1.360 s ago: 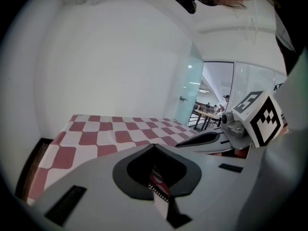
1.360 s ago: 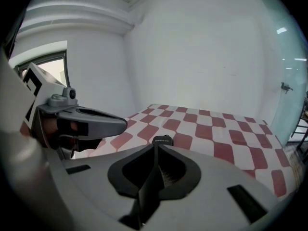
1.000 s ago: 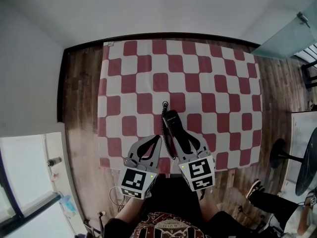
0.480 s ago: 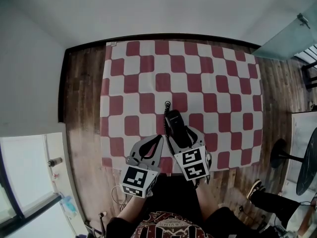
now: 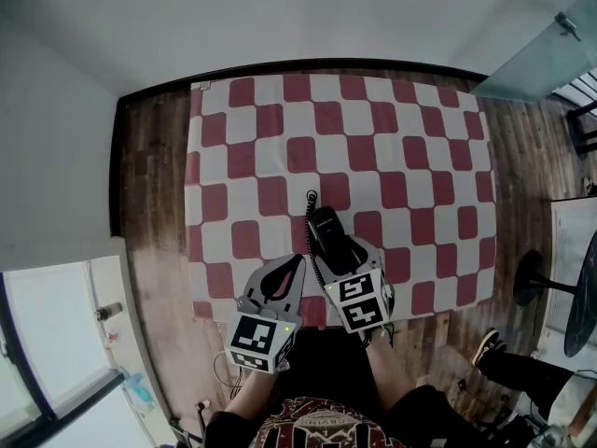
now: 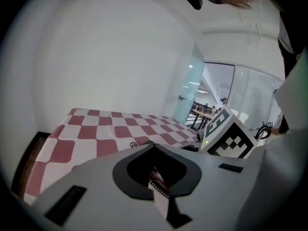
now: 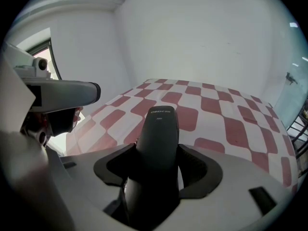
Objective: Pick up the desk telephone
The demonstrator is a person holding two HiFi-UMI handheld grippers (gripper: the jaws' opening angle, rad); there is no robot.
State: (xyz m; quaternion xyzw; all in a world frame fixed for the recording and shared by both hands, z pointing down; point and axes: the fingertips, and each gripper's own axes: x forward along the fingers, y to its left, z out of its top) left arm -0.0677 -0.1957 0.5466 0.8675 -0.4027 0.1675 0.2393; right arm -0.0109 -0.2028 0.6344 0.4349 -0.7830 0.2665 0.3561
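Note:
The black telephone handset (image 5: 326, 234) lies lengthwise near the front edge of the red-and-white checked cloth (image 5: 373, 138), its far end (image 7: 158, 121) pointing away from me. A coiled cord (image 5: 311, 202) runs from it along its left side. My right gripper (image 5: 342, 256) straddles the handset's near half. Its jaws have just been opening; they now stand wide, with a thin gap on each side of the handset (image 7: 156, 148). My left gripper (image 5: 298, 261) hovers just left of the handset, tips together and holding nothing; the cord (image 6: 134, 145) shows beyond them.
The cloth covers a wooden table (image 5: 154, 185) set against a white wall. A black round stand base (image 5: 532, 280) and a person's shoe (image 5: 486, 347) are on the floor at the right. A glass partition (image 5: 550, 59) stands at the far right.
My right gripper has sunk toward the cloth with the handset, and its jaws have spread away from the handset's sides. The left gripper has stayed where it was.

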